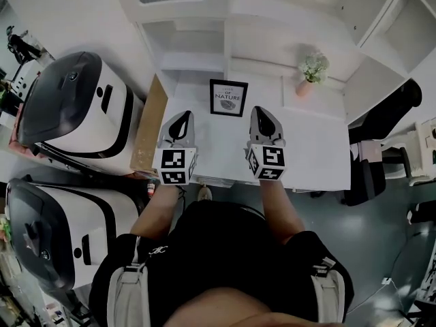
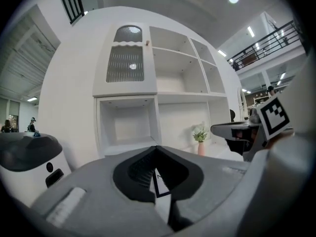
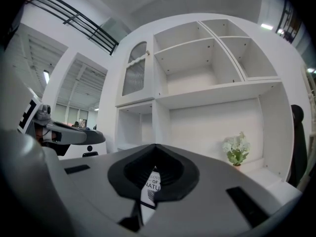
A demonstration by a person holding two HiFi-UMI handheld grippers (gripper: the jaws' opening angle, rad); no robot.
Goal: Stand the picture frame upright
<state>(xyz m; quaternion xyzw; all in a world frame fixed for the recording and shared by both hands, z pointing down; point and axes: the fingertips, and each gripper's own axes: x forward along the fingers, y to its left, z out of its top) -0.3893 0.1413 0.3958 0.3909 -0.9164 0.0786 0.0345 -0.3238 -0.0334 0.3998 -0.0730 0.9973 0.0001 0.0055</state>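
Observation:
The black picture frame (image 1: 228, 98), with a white print that reads "of nature", is on the white table (image 1: 313, 148) in front of the shelf unit. Its face shows to me, and it looks to be standing upright. My left gripper (image 1: 182, 119) hovers over the table short of the frame's left side, jaws shut with nothing in them. My right gripper (image 1: 263, 113) is level with it, short of the frame's right side, also shut and empty. Each gripper view shows a sliver of the frame (image 2: 160, 185) (image 3: 150, 186) through the notch behind the closed jaws.
A pink vase of white flowers (image 1: 310, 72) stands at the table's back right. White open shelves (image 1: 197, 43) rise behind the table. A brown board (image 1: 150, 125) edges the table's left side, beside two white-and-black machines (image 1: 75, 107). A black chair (image 1: 381, 121) is at the right.

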